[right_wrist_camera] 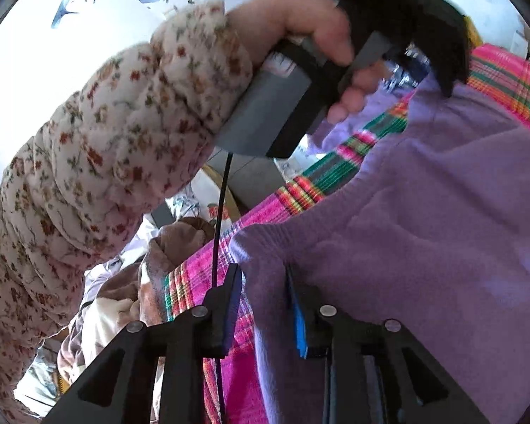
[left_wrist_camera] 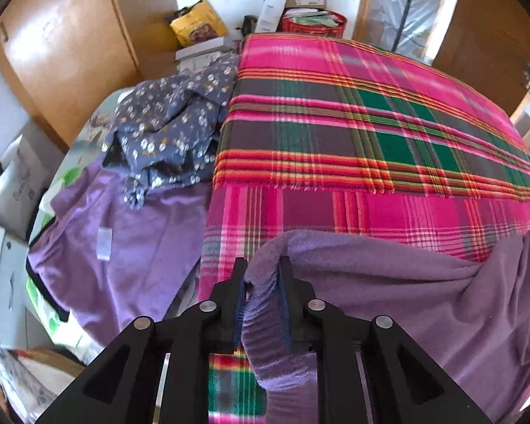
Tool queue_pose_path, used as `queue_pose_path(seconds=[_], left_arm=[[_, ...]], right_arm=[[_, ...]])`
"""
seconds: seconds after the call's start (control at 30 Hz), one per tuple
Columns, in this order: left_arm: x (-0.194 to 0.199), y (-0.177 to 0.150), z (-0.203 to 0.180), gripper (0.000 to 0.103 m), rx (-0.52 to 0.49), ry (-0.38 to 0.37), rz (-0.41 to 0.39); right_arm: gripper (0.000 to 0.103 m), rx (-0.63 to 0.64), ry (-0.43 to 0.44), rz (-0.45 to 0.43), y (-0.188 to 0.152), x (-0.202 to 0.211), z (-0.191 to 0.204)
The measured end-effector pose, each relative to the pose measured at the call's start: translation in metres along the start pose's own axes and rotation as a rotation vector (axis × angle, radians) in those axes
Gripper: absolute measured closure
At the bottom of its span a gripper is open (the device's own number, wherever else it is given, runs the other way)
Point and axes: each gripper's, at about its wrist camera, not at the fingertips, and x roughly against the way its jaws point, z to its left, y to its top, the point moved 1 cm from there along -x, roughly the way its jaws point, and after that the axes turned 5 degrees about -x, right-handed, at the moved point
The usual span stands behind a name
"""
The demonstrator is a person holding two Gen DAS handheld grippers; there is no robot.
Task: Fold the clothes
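A purple fleece garment [left_wrist_camera: 388,300] lies over the near edge of a pink and green plaid blanket [left_wrist_camera: 335,123]. Its ribbed hem runs between the fingers of my left gripper [left_wrist_camera: 262,268], whose jaws stand slightly apart with the cloth loose between the pads. In the right wrist view the same garment [right_wrist_camera: 424,212] spreads to the right. My right gripper [right_wrist_camera: 263,272] is open around its corner, and plaid shows between the left pad and the cloth. A hand [right_wrist_camera: 300,24] in a floral padded sleeve [right_wrist_camera: 123,123] holds the left gripper [right_wrist_camera: 445,84] down on the garment's far end.
A navy floral garment [left_wrist_camera: 173,123] and a lilac garment with a white label [left_wrist_camera: 123,233] lie crumpled left of the blanket. Boxes and a red tin [left_wrist_camera: 314,23] stand behind it, between wooden wardrobe doors [left_wrist_camera: 63,53]. Brown plush clothing [right_wrist_camera: 173,247] is heaped beside the bed.
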Motion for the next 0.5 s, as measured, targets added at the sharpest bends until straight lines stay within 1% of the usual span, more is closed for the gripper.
queue_pose_path(seconds=[0.1, 0.23, 0.37, 0.43, 0.5], left_arm=[[0.011, -0.007, 0.005, 0.077, 0.033, -0.001, -0.002], [0.039, -0.024, 0.012, 0.073, 0.083, -0.019, -0.045], [0.072, -0.047, 0.001, 0.074, 0.080, -0.014, -0.103], [0.090, -0.060, -0.008, 0.074, 0.070, -0.028, -0.138], [0.104, -0.070, -0.017, 0.073, 0.054, -0.008, -0.165]], right_arm=[[0.075, -0.018, -0.022, -0.043, -0.003, 0.019, -0.001], [0.074, -0.074, -0.070, -0.130, -0.015, 0.059, -0.016], [0.074, -0.135, -0.143, -0.252, -0.035, 0.116, -0.037], [0.074, -0.161, -0.197, -0.313, -0.047, 0.138, -0.043], [0.074, -0.204, -0.247, -0.371, -0.065, 0.168, -0.057]])
